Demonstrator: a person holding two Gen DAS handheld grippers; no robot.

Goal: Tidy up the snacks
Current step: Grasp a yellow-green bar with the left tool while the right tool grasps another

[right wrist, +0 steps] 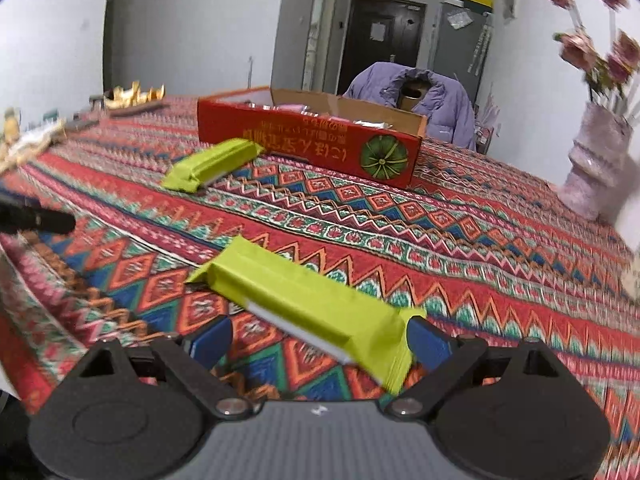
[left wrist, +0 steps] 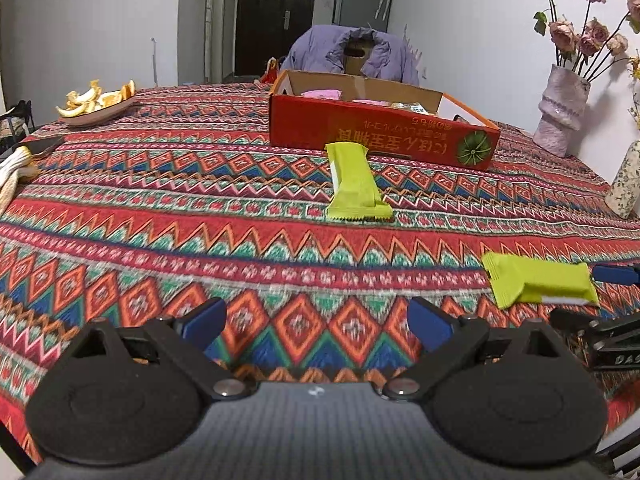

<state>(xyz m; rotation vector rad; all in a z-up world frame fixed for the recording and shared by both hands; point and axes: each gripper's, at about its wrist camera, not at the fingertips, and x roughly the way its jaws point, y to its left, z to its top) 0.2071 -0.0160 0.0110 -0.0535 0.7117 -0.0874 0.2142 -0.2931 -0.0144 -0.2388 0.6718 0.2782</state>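
Two lime-green snack bars lie on the patterned tablecloth. The far bar (left wrist: 356,184) (right wrist: 212,164) lies just in front of a red cardboard box (left wrist: 380,136) (right wrist: 312,140) that holds several pink and tan snack packs. The near bar (left wrist: 540,280) (right wrist: 316,312) lies between the open jaws of my right gripper (right wrist: 320,344), its right end against the right finger. The jaws are not closed on it. My left gripper (left wrist: 318,322) is open and empty, low over the cloth, left of the near bar.
A plate of orange peels (left wrist: 96,108) sits at the far left. A lilac vase with dried roses (left wrist: 560,112) (right wrist: 596,168) and a floral vase (left wrist: 626,184) stand on the right. A chair with a purple jacket (left wrist: 352,56) is behind the box.
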